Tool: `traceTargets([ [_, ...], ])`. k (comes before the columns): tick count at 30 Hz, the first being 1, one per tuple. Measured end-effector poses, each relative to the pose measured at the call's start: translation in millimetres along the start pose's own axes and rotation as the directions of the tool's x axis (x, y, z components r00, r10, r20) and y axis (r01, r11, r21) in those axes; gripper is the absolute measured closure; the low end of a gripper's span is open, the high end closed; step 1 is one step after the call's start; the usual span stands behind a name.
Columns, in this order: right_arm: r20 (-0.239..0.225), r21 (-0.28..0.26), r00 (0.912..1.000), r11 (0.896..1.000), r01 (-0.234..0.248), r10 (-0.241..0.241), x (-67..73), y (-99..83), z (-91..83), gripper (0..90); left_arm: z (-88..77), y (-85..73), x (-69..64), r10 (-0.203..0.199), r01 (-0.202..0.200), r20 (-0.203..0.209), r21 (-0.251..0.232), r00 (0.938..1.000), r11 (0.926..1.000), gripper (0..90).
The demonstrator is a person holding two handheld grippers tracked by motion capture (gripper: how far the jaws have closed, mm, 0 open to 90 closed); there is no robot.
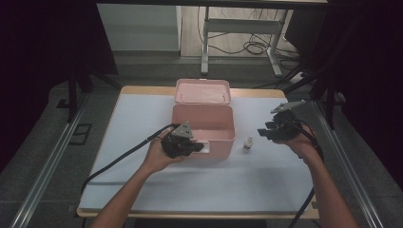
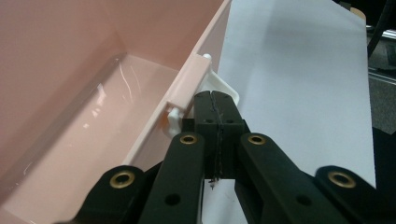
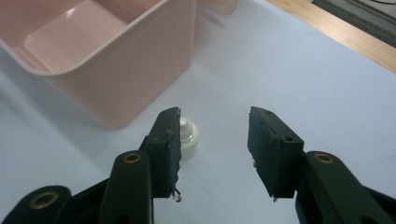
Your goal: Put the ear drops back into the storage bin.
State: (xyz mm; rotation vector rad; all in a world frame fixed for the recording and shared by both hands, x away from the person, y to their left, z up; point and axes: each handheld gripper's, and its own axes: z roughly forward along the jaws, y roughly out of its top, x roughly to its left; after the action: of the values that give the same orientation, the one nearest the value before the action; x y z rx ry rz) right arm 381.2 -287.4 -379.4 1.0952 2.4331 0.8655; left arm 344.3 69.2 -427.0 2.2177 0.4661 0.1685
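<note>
- Two tools are seen at a bench covered by a white sheet (image 1: 142,142), one in each of the person's hands.
- The left tool (image 2: 216,100) is clenched, its jaws pressed flat together on the white latch (image 2: 223,87) that hangs at the front wall of the open pink box (image 1: 204,124); the latch tab is pinched between the tips.
- The box's empty inside is seen just beyond and to the left of the left tool in the left gripper view, and its hinged lid (image 1: 203,91) is laid back on the far side.
- The right tool (image 3: 214,140) is released: its jaws are spread apart with nothing between the pads.
- A small white dropper bottle (image 3: 188,138) is stood upright on the sheet just behind the right tool's left jaw, partly hidden by it, and near the box's corner.
- In the high view the bottle (image 1: 248,142) is found between the box and the right tool (image 1: 267,130), clear of both.
</note>
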Motion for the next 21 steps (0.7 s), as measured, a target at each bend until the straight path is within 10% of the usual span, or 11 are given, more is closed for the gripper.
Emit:
traceTargets([
  [21, -0.038, 0.134, 0.9980, 0.989, 0.055, -0.050, 15.2, 6.7, 33.4, 48.2, 0.1, -0.1, -0.6, -0.002, 0.002, -0.003, 0.000, 1.0000, 1.0000, 90.0],
])
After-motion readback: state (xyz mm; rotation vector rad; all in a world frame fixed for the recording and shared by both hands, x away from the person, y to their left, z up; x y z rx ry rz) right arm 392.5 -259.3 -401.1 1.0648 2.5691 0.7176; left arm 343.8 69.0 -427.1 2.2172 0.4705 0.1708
